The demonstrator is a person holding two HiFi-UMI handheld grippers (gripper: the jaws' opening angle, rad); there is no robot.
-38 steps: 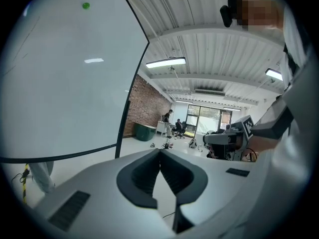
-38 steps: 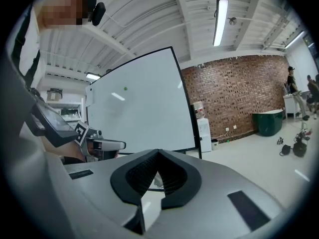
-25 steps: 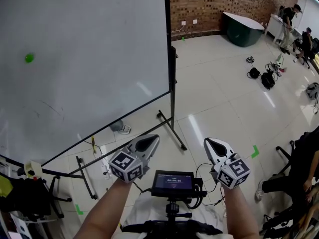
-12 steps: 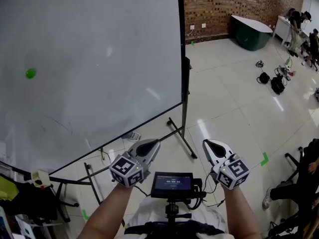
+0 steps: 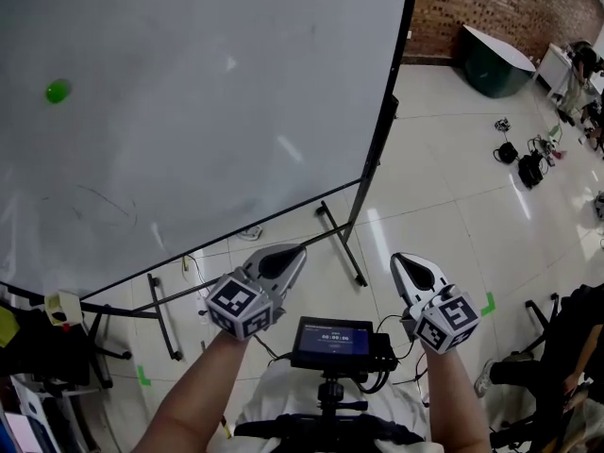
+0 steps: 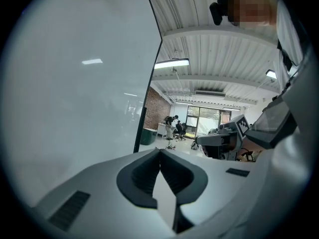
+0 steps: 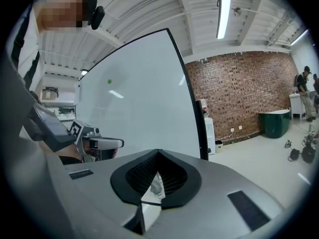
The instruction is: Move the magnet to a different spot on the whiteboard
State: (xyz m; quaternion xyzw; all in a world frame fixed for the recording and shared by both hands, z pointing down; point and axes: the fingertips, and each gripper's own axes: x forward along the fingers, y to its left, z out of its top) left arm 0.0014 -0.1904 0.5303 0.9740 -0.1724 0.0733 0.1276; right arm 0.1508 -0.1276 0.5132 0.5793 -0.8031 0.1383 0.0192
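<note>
A small round green magnet [image 5: 58, 91] sticks at the far left of the big whiteboard [image 5: 236, 111]; in the right gripper view the magnet [image 7: 109, 81] is a green dot high on the board [image 7: 149, 98]. My left gripper [image 5: 286, 255] is held low in front of the board's lower right part, shut and empty, well away from the magnet. My right gripper [image 5: 404, 262] is beside it over the floor, also shut with nothing in it. The left gripper view shows only bare board [image 6: 75, 83] past the closed tips [image 6: 160, 151].
The board's black stand legs [image 5: 342, 248] spread over the tiled floor just ahead of the grippers. A small screen [image 5: 332, 340] sits between my forearms. Bags and cables [image 5: 528, 168] lie at the right, a dark green tub [image 5: 491, 59] by the brick wall, a seated person [image 5: 566, 357] at the right edge.
The whiteboard now fills more of the head view and its right edge has shifted right, so I have come closer to it. Both grippers travelled along, still shut.
</note>
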